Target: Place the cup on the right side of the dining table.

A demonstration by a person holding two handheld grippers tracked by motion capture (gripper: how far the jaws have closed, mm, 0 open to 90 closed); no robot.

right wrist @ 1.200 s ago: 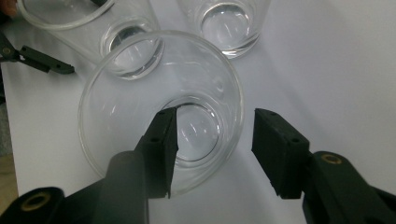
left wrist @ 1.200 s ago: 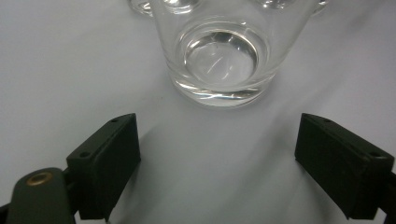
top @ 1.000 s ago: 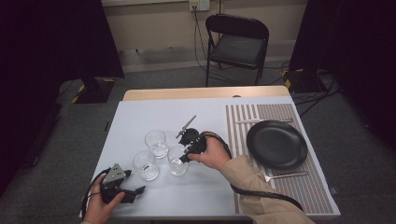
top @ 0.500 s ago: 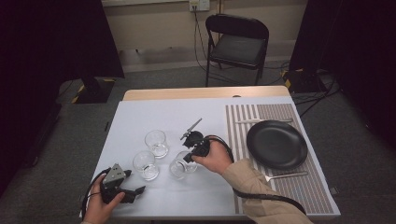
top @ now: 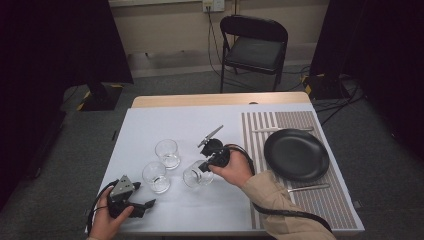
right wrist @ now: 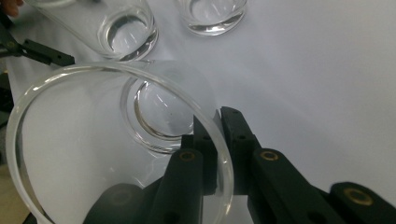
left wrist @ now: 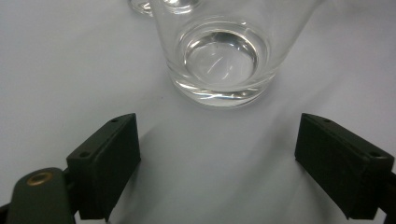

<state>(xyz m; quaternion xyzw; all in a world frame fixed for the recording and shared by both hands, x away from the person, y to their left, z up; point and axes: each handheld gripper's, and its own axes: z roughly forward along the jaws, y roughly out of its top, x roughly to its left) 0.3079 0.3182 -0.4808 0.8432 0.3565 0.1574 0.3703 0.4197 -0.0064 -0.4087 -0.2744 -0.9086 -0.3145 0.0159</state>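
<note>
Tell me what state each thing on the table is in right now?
Right gripper: shut on held glass's rim.
Held glass: empty, tilted.
Left gripper: open, holding nothing.
Near glass: upright, empty.
Far glass: upright, empty.
Black plate: empty, on the striped mat.

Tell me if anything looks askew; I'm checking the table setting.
One glass is tilted, pinched by its rim in the right gripper, while the other two glasses stand upright. Nothing looks spilled or broken.
</note>
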